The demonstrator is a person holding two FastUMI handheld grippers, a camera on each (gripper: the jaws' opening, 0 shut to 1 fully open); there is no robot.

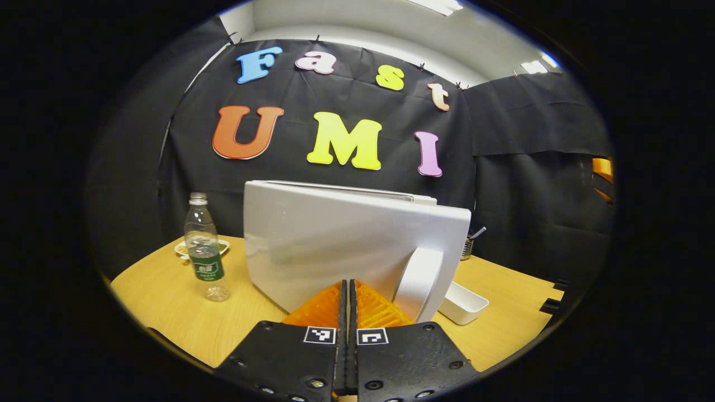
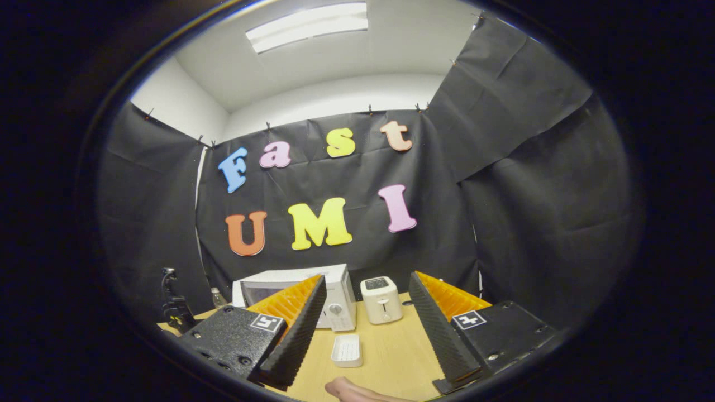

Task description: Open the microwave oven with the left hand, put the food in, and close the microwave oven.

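On the table, at about eight o'clock in the left gripper view, saw a clear ribbed plastic bottle standing upright with a small shallow dish just behind it. Took the greenish heap in the dish for the food, well apart from both tools.

Toward the centre, met the microwave: a smooth, glossy white slab with rounded corners and a curved white handle at five o'clock on its face. Could not tell whether the door was ajar or fully closed. Found the left gripper at six o'clock with its ridged fingers pressed together and nothing seen between them, close in front of the door and just beside the handle, not around it. At four o'clock, noted a white rectangular tray with low walls.

In the right gripper view, saw the microwave at seven o'clock, a boxy white toaster just right of it, and the tray nearer on the wood-grain table. Found the right gripper spread wide and empty.

Judged the task barely begun: handle not gripped, food not lifted, loading and closing all left to do.
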